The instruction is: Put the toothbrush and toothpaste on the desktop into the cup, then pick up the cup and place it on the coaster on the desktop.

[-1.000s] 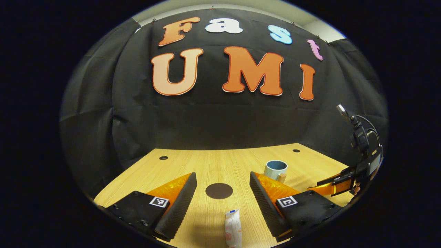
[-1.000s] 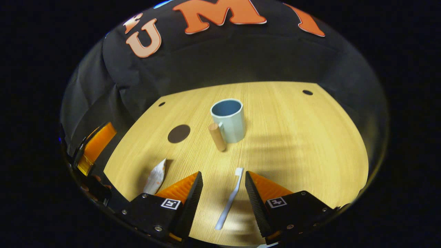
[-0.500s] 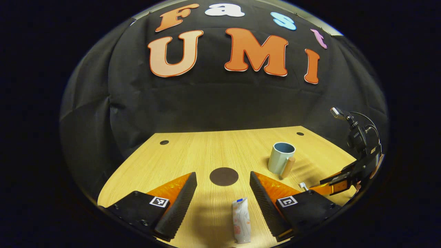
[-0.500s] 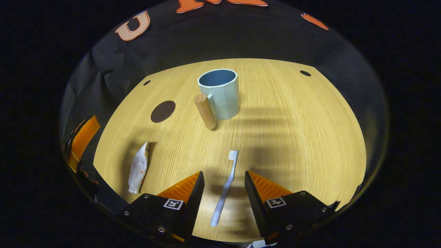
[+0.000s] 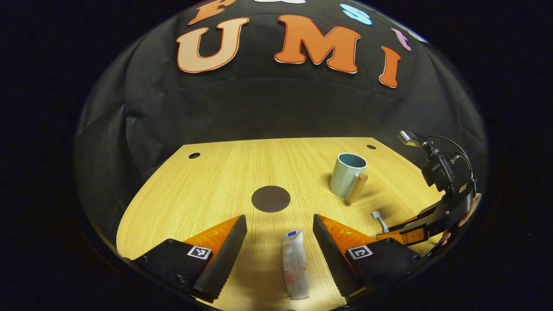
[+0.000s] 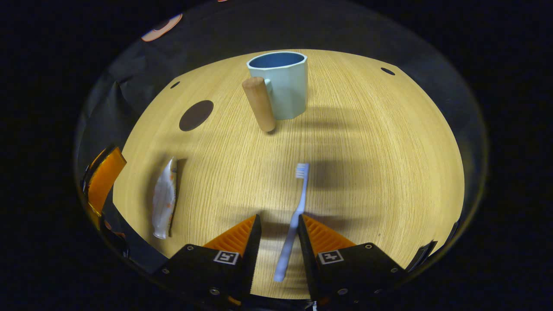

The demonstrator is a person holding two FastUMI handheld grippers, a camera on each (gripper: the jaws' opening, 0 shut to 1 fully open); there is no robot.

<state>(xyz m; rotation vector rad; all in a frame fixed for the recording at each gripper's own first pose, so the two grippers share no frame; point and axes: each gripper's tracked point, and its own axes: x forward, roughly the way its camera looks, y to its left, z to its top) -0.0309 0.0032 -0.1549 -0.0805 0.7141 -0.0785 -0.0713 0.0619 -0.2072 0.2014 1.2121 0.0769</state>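
Note:
A pale blue cup (image 6: 283,88) with a wooden handle (image 6: 259,103) stands upright on the wooden desktop (image 6: 380,164). A light blue toothbrush (image 6: 299,207) lies flat, bristles toward the cup. My right gripper (image 6: 279,218) straddles its handle, fingers narrowed but with a gap left on the handle's left side. The white toothpaste tube (image 5: 295,263) lies flat between the wide-open fingers of my left gripper (image 5: 280,218). Beyond the tube lies the dark round coaster (image 5: 271,198), left of the cup (image 5: 347,175). The right gripper (image 5: 410,231) shows far right by the toothbrush head (image 5: 379,219).
Small round holes (image 5: 194,155) sit near the desktop's far corners. Black cloth walls close in the back and sides. In the right gripper view the toothpaste (image 6: 164,198) and coaster (image 6: 196,115) lie to the left, with the left gripper's orange finger (image 6: 103,181) at the edge.
Both grippers have dropped and tilted toward the desktop. The right gripper's fingers have narrowed around the toothbrush handle. The left gripper has come forward over the toothpaste, fingers still wide.

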